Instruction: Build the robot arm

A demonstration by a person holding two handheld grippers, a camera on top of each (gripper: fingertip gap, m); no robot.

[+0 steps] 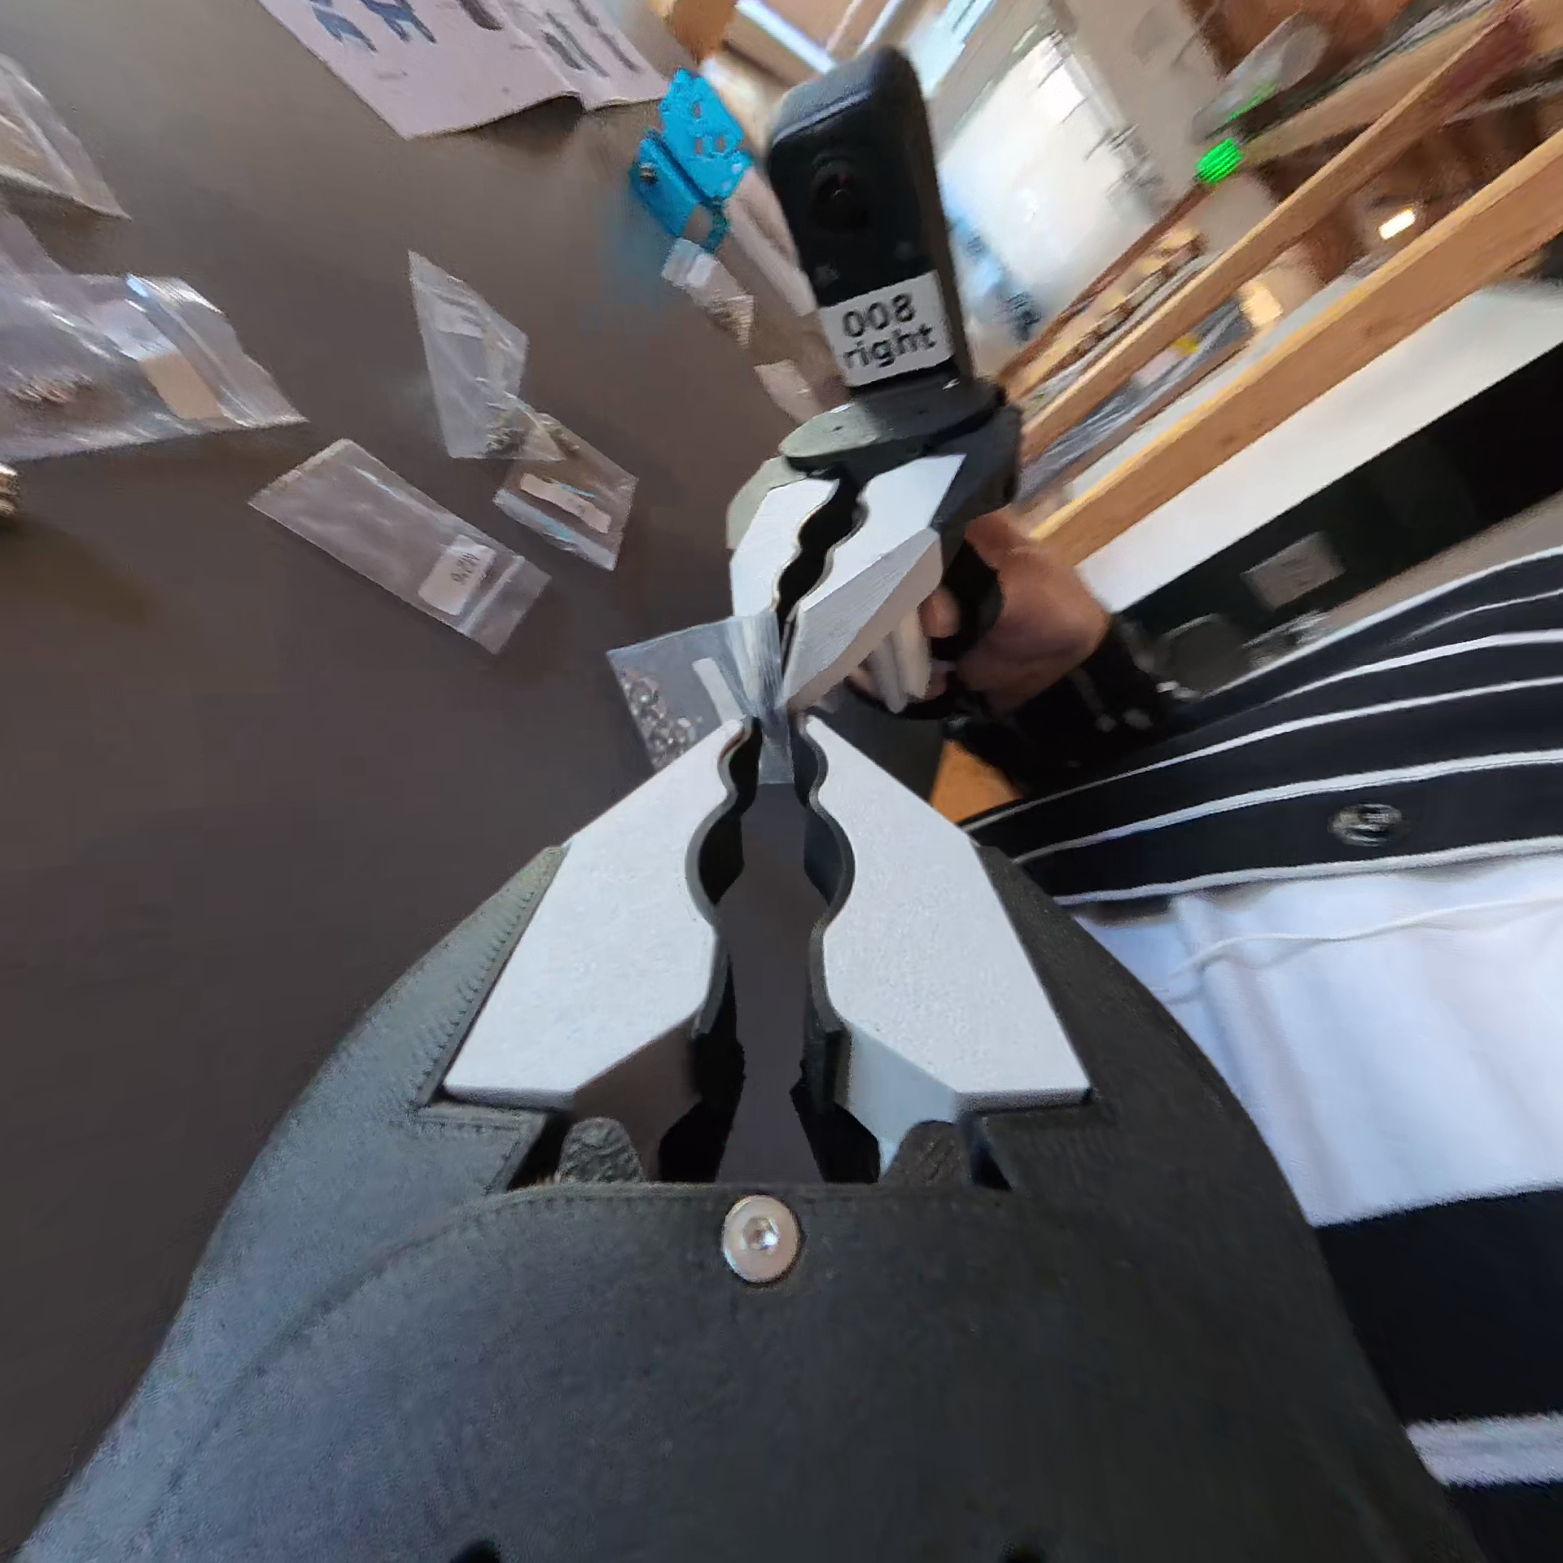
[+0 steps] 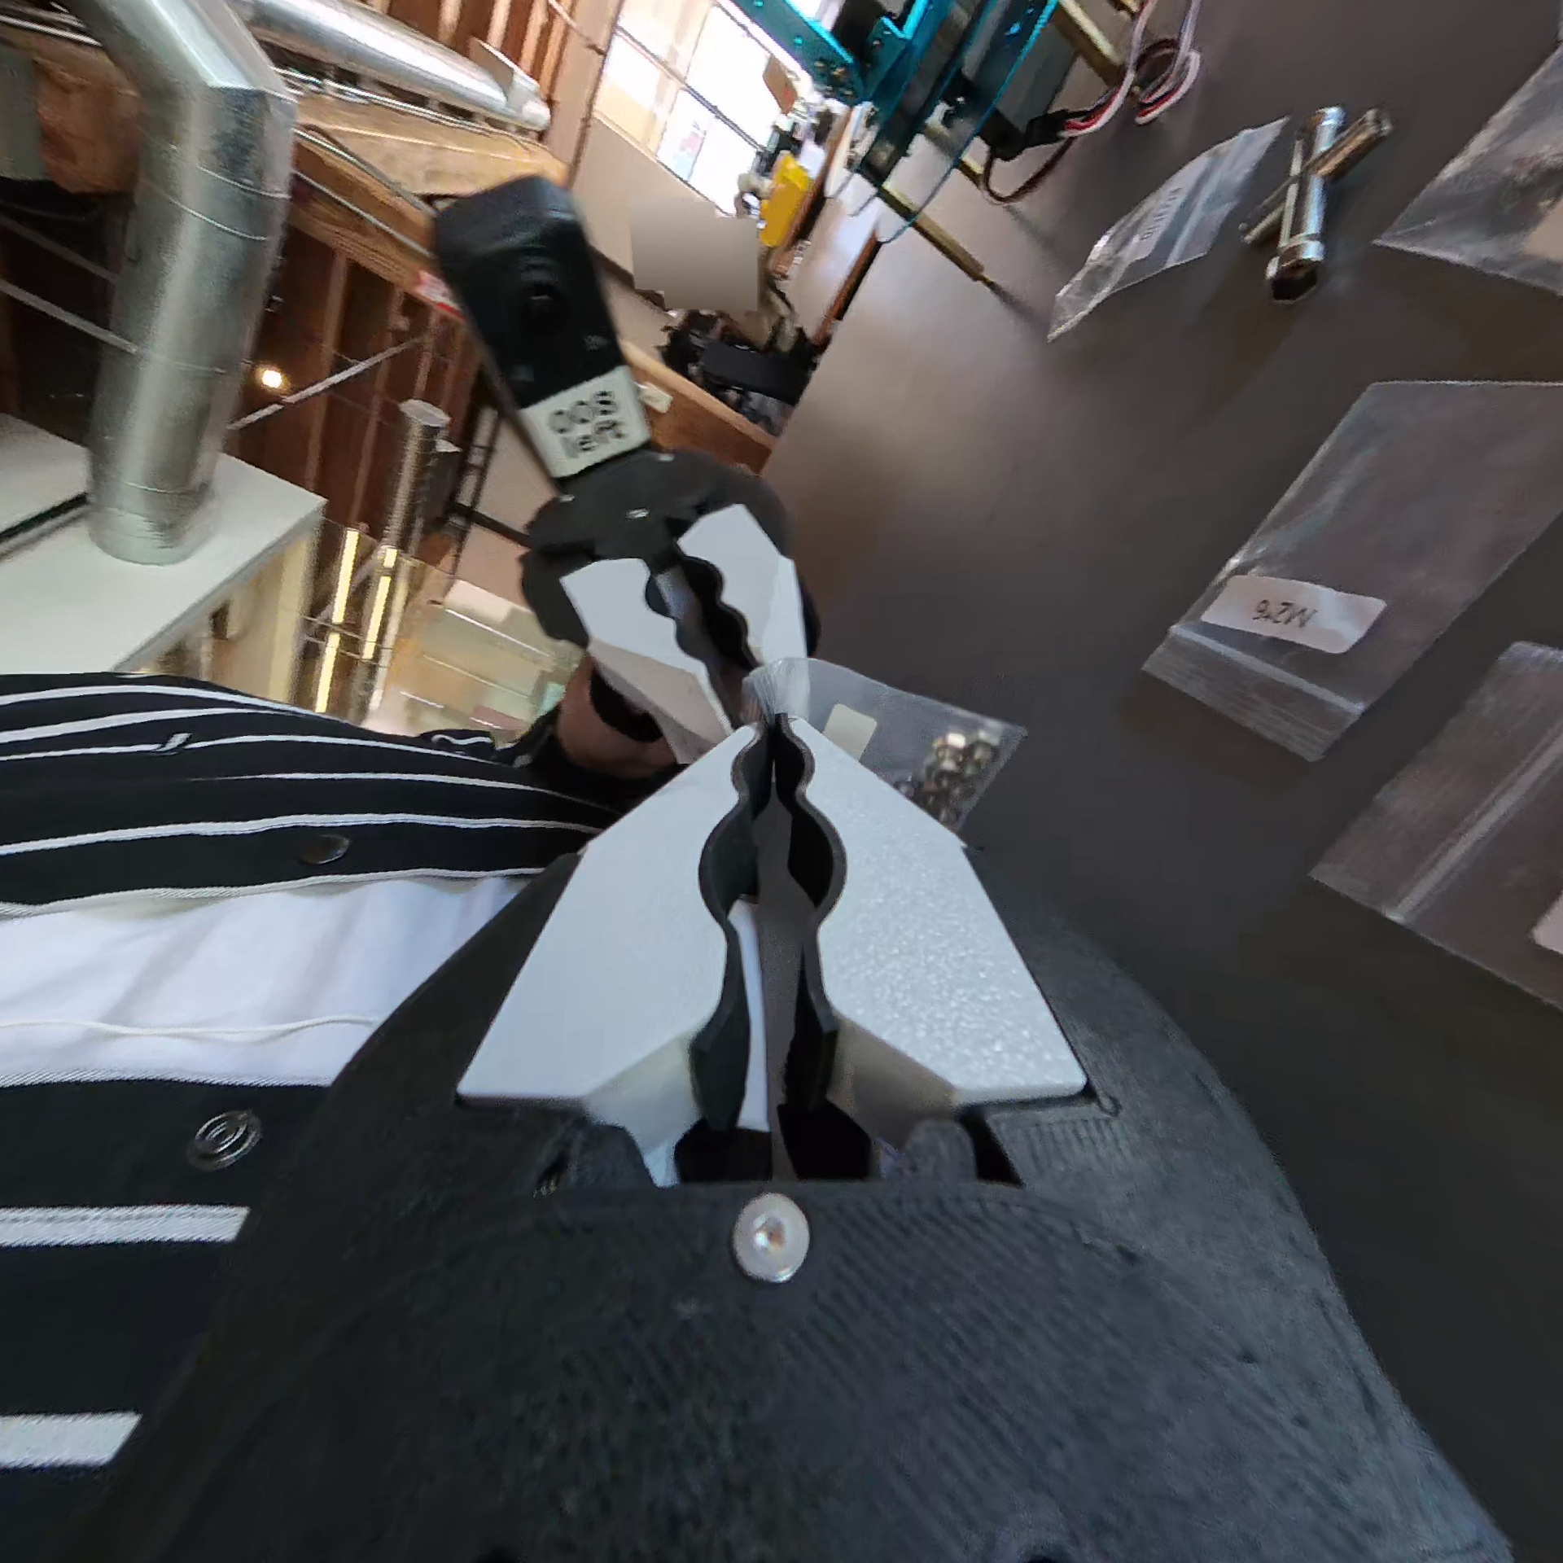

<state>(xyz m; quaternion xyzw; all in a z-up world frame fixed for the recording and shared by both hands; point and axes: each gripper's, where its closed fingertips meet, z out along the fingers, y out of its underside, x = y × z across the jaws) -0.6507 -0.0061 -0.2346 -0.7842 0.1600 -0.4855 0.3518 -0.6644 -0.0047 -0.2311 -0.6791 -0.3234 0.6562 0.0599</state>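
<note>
A dark brown table [image 1: 254, 761] carries scattered clear plastic bags [image 1: 397, 541], printed paper sheets [image 1: 474, 59] and a blue metal bracket [image 1: 689, 152]; a steel cross wrench [image 2: 1311, 203] lies near its far edge. Timber framing [image 1: 1269, 254], a silver duct [image 2: 178, 279] and bright windows fill the workshop behind.

Above the table, the left gripper [image 1: 774, 736] and right gripper [image 2: 774, 723] meet tip to tip, each closed on the top edge of one small clear bag [image 2: 913, 744] holding metal nuts, a white label on its face. A person in a striped shirt [image 1: 1311, 719] holds both tools.

Motion blur softens the background, and the grippers cover the bag's seal, so whether it is open appears impossible to tell.
</note>
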